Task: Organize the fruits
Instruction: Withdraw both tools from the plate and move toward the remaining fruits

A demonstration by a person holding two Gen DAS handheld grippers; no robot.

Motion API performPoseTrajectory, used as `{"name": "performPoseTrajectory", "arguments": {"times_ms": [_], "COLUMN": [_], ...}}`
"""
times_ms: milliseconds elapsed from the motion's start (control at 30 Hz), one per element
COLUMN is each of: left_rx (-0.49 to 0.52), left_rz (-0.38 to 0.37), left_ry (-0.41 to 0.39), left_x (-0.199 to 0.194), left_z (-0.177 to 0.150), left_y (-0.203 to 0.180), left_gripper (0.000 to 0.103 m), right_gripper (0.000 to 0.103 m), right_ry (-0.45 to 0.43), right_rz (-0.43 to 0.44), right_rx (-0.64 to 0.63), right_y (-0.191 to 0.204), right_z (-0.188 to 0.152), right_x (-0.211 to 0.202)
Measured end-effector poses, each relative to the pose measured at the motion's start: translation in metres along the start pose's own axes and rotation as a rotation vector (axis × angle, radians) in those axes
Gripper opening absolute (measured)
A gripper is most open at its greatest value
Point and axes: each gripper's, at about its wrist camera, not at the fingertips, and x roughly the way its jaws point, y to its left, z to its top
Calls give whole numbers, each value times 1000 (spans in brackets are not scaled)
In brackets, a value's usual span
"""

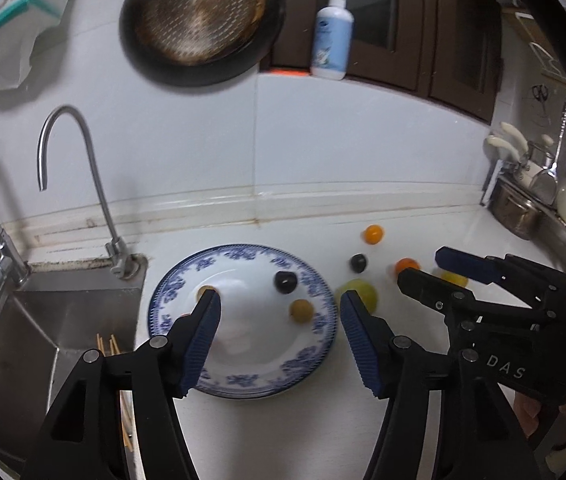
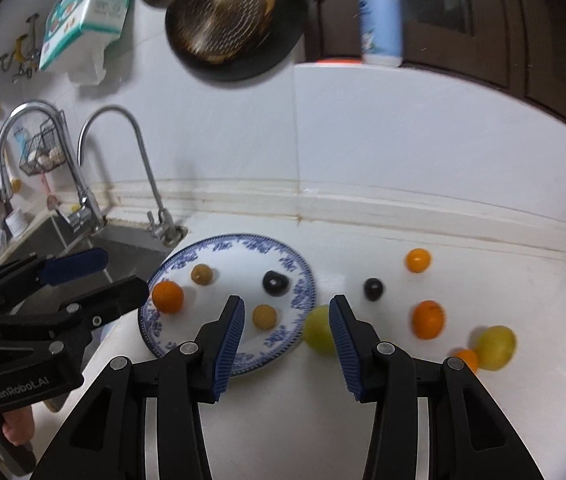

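Note:
A blue-and-white plate (image 1: pixel 243 250) (image 2: pixel 223 242) lies on the white counter beside the sink. It holds an orange fruit (image 2: pixel 168 297), two tan fruits (image 2: pixel 202 274) (image 2: pixel 264 317) and a dark fruit (image 2: pixel 276 282) (image 1: pixel 285 281). Right of the plate lie a green fruit (image 2: pixel 317 338) (image 1: pixel 365 294), a dark fruit (image 2: pixel 373 289), two orange fruits (image 2: pixel 418 260) (image 2: pixel 427 319), a yellow-green fruit (image 2: pixel 495 347) and a small orange one (image 2: pixel 466 360). My left gripper (image 1: pixel 279 312) (image 2: pixel 121 276) hangs open above the plate, empty. My right gripper (image 2: pixel 287 320) (image 1: pixel 423 268) is open above the plate's right edge, also empty.
A steel sink (image 1: pixel 43 320) with two faucets (image 1: pixel 95 184) borders the plate on the left; chopsticks (image 1: pixel 109 346) stick up in it. A dark pan (image 1: pixel 199 20) hangs on the wall, a pump bottle (image 1: pixel 331 36) stands on the sill, and a pot (image 1: pixel 519 208) sits at far right.

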Motion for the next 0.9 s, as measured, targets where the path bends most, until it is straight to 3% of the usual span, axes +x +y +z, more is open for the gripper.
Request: {"name": "performPoseTrajectory", "arguments": {"times_ms": [267, 467, 900], "left_rx": [32, 61, 177], "left_rz": [-25, -31, -15], "left_ry": [-33, -58, -105], "left_x": [-5, -4, 6], "left_z": [3, 4, -11], "left_y": [-32, -53, -87], "left_gripper": [64, 71, 82], "right_gripper": [53, 53, 53], "right_ry": [-59, -78, -59], "right_rz": [-64, -106, -206], "right_rx": [19, 52, 186], "right_y": [-27, -49, -94], "right_z": [-4, -8, -33], "right_x": [-35, -53, -68]}}
